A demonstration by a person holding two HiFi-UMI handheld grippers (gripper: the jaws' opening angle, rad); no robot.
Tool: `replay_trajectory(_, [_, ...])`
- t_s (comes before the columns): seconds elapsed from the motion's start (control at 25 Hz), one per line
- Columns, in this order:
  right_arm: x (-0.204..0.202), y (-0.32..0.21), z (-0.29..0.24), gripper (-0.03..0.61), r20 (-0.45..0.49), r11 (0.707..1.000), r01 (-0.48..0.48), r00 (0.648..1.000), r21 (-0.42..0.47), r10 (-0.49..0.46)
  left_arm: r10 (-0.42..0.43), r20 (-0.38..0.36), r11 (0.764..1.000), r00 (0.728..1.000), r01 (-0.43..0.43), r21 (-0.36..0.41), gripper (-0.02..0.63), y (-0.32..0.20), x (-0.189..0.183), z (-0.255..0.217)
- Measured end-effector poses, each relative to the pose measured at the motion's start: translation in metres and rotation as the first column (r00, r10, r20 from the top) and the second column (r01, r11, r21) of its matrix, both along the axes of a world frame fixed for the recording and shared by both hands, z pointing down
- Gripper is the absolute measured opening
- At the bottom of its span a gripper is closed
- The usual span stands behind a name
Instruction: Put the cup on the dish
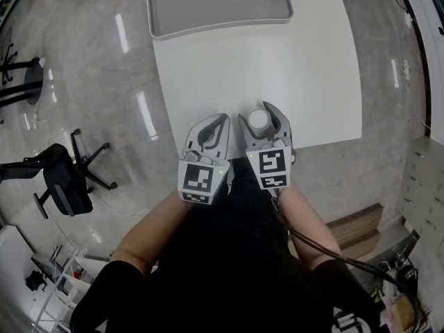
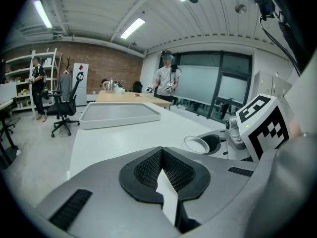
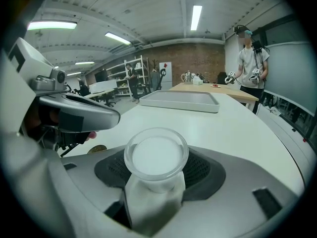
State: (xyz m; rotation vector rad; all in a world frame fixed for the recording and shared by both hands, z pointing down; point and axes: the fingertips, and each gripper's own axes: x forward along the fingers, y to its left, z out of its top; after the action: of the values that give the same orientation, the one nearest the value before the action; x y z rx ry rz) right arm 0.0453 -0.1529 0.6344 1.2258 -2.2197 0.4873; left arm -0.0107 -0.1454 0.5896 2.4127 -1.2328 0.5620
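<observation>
A clear plastic cup [image 1: 259, 120] with a white inside stands upright between the jaws of my right gripper [image 1: 266, 107], which is shut on it near the white table's front edge. The right gripper view has the cup [image 3: 156, 155] filling the jaws, rim up. My left gripper [image 1: 220, 121] sits just to the left of it, shut, nothing between its black pads [image 2: 148, 168]. From the left gripper view the cup [image 2: 197, 144] is seen at the right. A grey dish-like tray [image 1: 222, 28] with a white rim lies at the table's far end.
The white table [image 1: 291, 61] stretches between the grippers and the tray [image 3: 179, 100]. A black office chair [image 1: 66, 175] stands on the floor to the left. A person [image 3: 250, 58] stands beyond the table; another table and shelves are behind.
</observation>
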Motion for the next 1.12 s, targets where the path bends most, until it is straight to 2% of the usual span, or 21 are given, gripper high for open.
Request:
replay_trajectory(0.44, [0.006, 0.003, -0.010, 0.249, -0.033, 1.000, -0.011, 0.999, -0.007, 0.011, -0.012, -0.003, 1.000, 1.000, 0.012, 0.012, 0.009, 0.004, -0.001, -0.009])
replay_trajectory(0.72, [-0.003, 0.011, -0.055, 0.249, -0.028, 1.000, 0.015, 1.000, 0.028, -0.014, -0.018, -0.012, 0.999, 1.000, 0.018, 0.049, 0.009, 0.005, -0.006, -0.039])
replay_trajectory(1.12, [-0.020, 0.028, -0.141, 0.249, -0.007, 0.993, 0.058, 0.998, 0.100, -0.057, -0.011, -0.017, 0.987, 1.000, 0.014, 0.161, 0.009, 0.010, -0.014, -0.105])
